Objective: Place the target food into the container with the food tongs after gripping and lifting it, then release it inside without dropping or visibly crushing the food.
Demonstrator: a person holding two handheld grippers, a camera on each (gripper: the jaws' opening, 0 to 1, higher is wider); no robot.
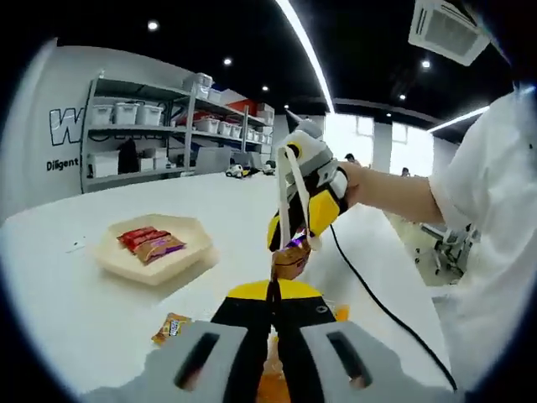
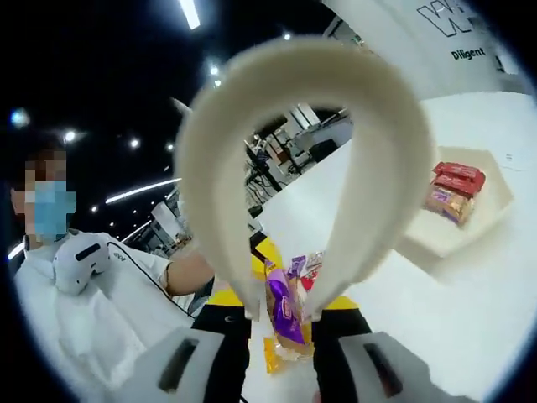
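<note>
Right gripper (image 2: 281,357) first: its jaws are closed in on the cream food tongs (image 2: 302,159), whose loop arches up big right in front of the camera. The two tong tips come together just past the fingers and pinch a purple snack packet (image 2: 284,306), so the packet hangs between the tips, lifted off the white table (image 2: 436,336).

In the left gripper view, the left gripper (image 1: 273,336) has its jaws nearly together right at the bottom, and something orange sits between them, but I can't tell if it's really clamped. Just left of those fingers an orange packet (image 1: 171,327) lies flat on the table. Straight ahead of the fingers the tongs hold the snack in the air.

Further out, left of the fingers, is the beige tray (image 1: 155,249) with red packets (image 1: 143,238) already inside, well apart from the held snack. Way back there's a shelving rack (image 1: 168,134) with bins.
</note>
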